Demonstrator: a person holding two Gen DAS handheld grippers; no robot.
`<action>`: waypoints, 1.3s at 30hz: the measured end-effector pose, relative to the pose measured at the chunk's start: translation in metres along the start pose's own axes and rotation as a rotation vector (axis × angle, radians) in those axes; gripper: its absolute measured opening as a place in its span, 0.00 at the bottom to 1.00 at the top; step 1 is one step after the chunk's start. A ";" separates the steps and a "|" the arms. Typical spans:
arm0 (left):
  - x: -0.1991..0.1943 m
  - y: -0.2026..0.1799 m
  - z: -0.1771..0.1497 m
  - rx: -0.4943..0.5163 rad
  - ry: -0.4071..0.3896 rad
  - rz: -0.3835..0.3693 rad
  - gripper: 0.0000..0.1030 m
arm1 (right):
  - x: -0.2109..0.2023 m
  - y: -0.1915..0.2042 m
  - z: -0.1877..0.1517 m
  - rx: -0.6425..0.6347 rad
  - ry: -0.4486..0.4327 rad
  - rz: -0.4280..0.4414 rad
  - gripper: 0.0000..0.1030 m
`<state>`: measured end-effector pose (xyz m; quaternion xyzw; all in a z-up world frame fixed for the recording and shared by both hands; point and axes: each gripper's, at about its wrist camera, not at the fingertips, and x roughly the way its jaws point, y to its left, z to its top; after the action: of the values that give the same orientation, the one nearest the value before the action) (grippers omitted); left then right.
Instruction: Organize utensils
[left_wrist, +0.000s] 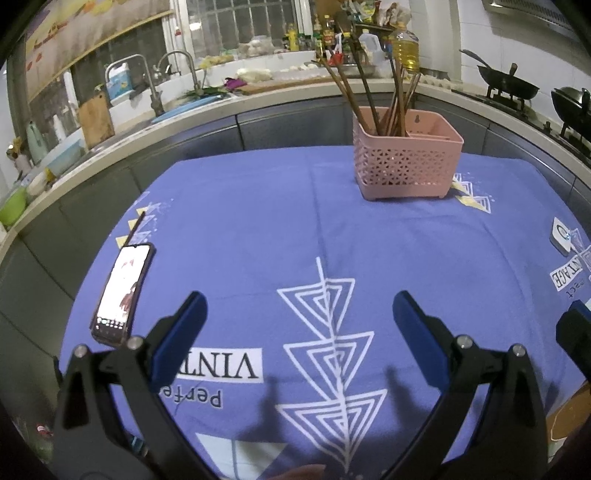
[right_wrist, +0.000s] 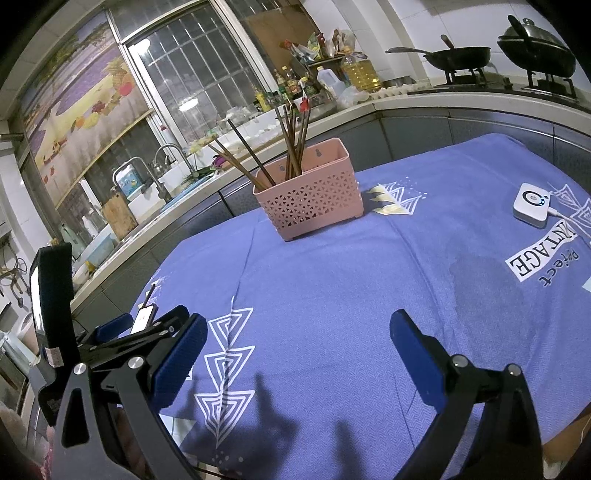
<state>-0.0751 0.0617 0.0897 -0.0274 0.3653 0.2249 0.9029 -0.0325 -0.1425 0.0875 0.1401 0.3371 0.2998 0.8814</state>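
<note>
We hold both tools low over the near edge of the blue printed tablecloth (left_wrist: 424, 236), and neither carries anything. Our left gripper (left_wrist: 299, 314) has its blue-padded fingers spread wide with only cloth between them; our right gripper (right_wrist: 298, 334) is spread the same way and is equally empty.

The task's things stand together at the far side of the table: a bundle of dark brown wooden chopsticks (left_wrist: 384, 96) leans upright in one compartment of the pink perforated plastic utensil basket (left_wrist: 406, 166). From the right wrist view the same chopsticks (right_wrist: 280, 144) fan out loosely above the basket (right_wrist: 314, 195), some tilted far to the left, while the compartment beside them looks vacant. One more thin brown stick (left_wrist: 136, 228) appears to lie on the cloth just past the black smartphone (left_wrist: 122, 291) at the left edge. A small white square device (right_wrist: 531, 202) with a cable sits to the right, well apart from the basket.

We judge that most of the sorting is done, or else not yet begun; we cannot tell which. If the stray stick is next, we should approach it with the left tool, align the pads across its length, keep clear of the phone, and close near its middle so it does not pivot.
</note>
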 end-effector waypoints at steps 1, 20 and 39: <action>0.000 -0.001 0.000 0.001 0.000 0.003 0.94 | 0.000 0.000 0.000 0.000 0.000 0.000 0.95; 0.000 -0.004 0.005 0.022 0.001 0.054 0.94 | 0.001 -0.003 0.000 0.007 0.000 0.002 0.95; -0.001 -0.007 0.008 0.031 0.008 0.051 0.94 | -0.004 -0.007 -0.002 0.019 -0.015 0.000 0.95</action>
<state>-0.0676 0.0565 0.0950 -0.0051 0.3727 0.2421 0.8958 -0.0331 -0.1503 0.0848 0.1507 0.3334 0.2953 0.8825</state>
